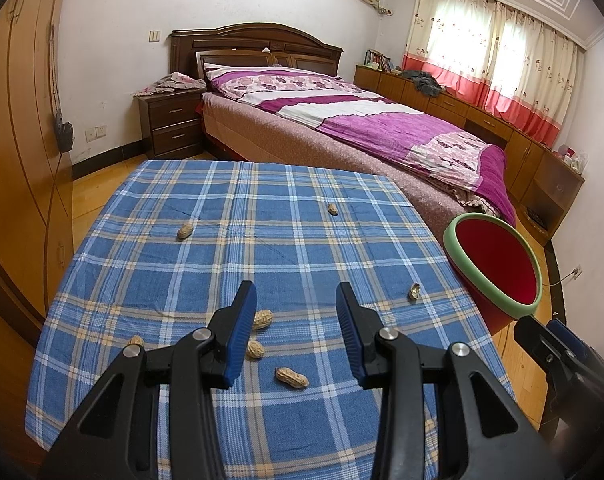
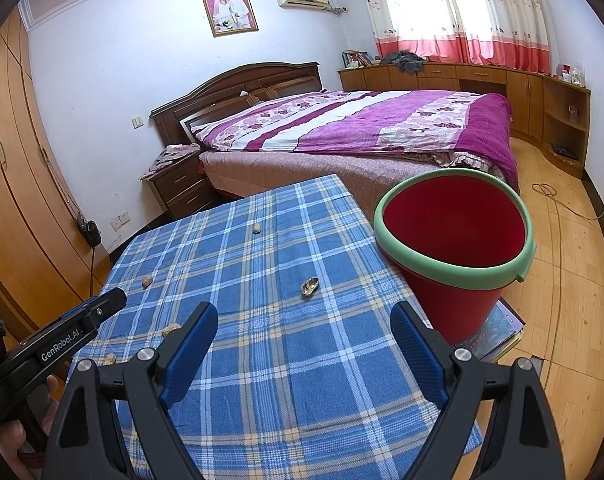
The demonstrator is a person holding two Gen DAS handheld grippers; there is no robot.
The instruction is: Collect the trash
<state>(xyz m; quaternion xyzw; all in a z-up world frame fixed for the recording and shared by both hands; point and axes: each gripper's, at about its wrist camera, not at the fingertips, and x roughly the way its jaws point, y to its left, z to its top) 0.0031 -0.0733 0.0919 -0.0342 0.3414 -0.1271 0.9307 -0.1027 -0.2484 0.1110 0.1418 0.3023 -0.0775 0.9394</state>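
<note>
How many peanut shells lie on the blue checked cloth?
7: two far, one near the red bucket, four near the left tool. Others may be hidden.

Bed (image 2: 342,128), wooden wardrobe (image 2: 18,184), curtained window (image 2: 458,4), wood floor (image 2: 574,264)

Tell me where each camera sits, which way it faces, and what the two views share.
Left wrist: sits on the left gripper, looking down across the table toward the bed; its own open jaws show, plus the right gripper's tip at the right edge.
Right wrist: sits on the right gripper, facing the same way; its open jaws, the left gripper and a hand show.
Shared: table, peanut shells, red bucket, bed.
</note>
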